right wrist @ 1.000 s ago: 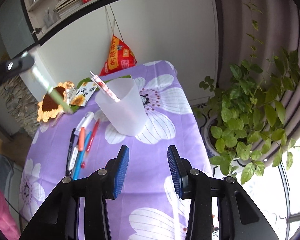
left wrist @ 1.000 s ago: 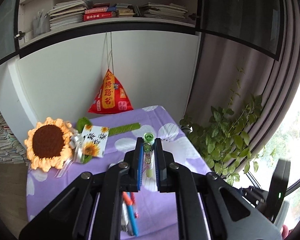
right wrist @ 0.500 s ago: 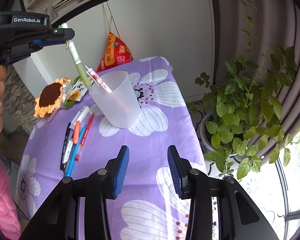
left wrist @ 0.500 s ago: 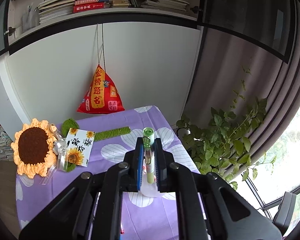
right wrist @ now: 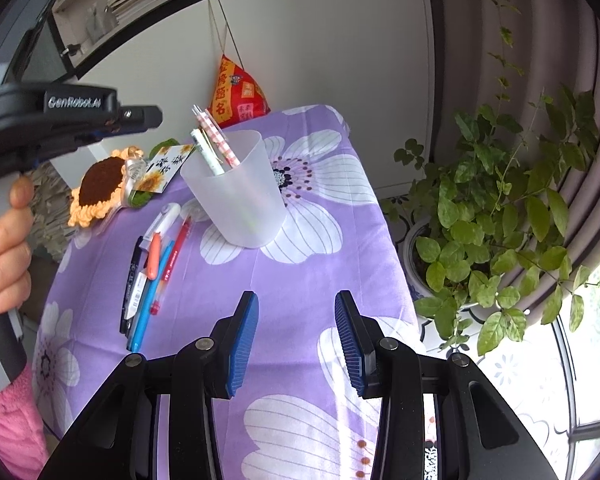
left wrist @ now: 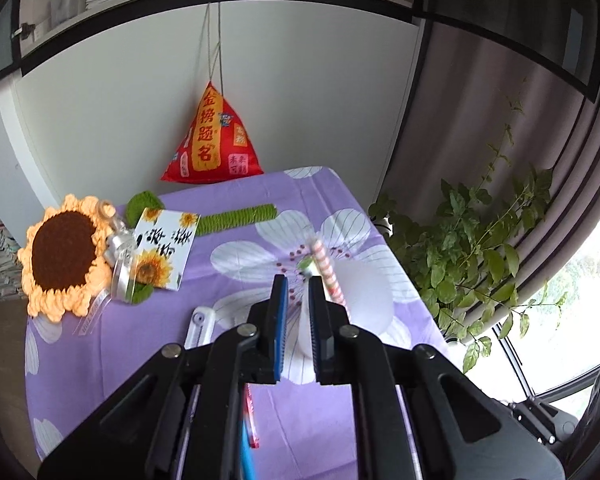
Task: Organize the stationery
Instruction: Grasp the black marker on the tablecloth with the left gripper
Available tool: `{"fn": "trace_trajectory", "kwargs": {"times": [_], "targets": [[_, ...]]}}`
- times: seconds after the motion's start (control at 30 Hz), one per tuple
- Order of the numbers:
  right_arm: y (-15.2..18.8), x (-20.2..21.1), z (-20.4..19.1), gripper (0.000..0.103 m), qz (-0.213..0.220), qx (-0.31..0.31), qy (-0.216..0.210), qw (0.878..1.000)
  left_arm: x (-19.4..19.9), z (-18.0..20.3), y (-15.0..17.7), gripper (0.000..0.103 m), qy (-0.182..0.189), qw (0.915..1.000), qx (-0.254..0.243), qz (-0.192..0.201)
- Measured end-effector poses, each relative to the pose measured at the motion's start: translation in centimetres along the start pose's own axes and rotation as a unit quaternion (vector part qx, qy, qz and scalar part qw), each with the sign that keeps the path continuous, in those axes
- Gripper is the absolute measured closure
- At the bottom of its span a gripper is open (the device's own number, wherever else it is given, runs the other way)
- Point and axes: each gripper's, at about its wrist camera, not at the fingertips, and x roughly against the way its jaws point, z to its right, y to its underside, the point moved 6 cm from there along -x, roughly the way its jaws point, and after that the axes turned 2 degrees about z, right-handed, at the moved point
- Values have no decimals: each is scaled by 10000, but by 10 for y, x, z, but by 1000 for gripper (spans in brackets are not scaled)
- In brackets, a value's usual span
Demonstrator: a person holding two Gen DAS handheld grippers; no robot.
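A frosted plastic cup (right wrist: 239, 200) stands on the purple flowered tablecloth (right wrist: 312, 248). In it lean a pink striped pen (right wrist: 219, 140) and a white-and-green pen (right wrist: 207, 154). My left gripper (right wrist: 151, 117) hovers left of the cup's rim, clear of both pens. In its own view the left gripper (left wrist: 297, 280) has its jaws close together with nothing between them, and the cup (left wrist: 364, 292) lies just beyond. Several loose pens (right wrist: 155, 268) lie left of the cup. My right gripper (right wrist: 295, 300) stands open and empty over the cloth, nearer than the cup.
A crochet sunflower (right wrist: 99, 184), a sunflower card (right wrist: 167, 164) and a red hanging pouch (right wrist: 235, 96) sit at the table's far end. A potted plant (right wrist: 500, 220) stands beyond the right edge. A person's hand (right wrist: 3, 248) holds the left gripper's handle.
The white-and-green pen has left my left gripper and now leans in the cup. The left gripper has come down beside the cup. The right gripper has stayed put.
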Motion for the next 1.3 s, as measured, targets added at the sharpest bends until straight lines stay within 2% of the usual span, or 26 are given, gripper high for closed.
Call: {"fn": "trace_trajectory", "kwargs": {"times": [0.2,0.47,0.6,0.8,1.0,1.13,1.3], "targets": [[2,-3,-7,63,-96,54,-36,9999,15,-43,28,93,-368,9991,218,-31],[8,-12,-43,63,-288,444,-200,9984,-9,-98,99,93,-689,9917,710,-816],[18,-18,-71,63,-456,744,-330,9956,-31,-107,118,93,-614,9882,852,-1113],[35,-24,-101,63,-682,1141,-366,9905,-61,-107,126,92,-450,9856,930,-1338],[42,-27,-119,63,-815,1283,-347,9878,-75,-109,116,92,-648,9878,765,-1195],[45,-33,-134,63,-899,1368,-401,9857,-68,-113,122,95,-481,9879,798,-1238],[47,-43,-144,63,-1021,1308,-541,9846,-37,-125,149,95,-287,9855,1027,-1319]]}}
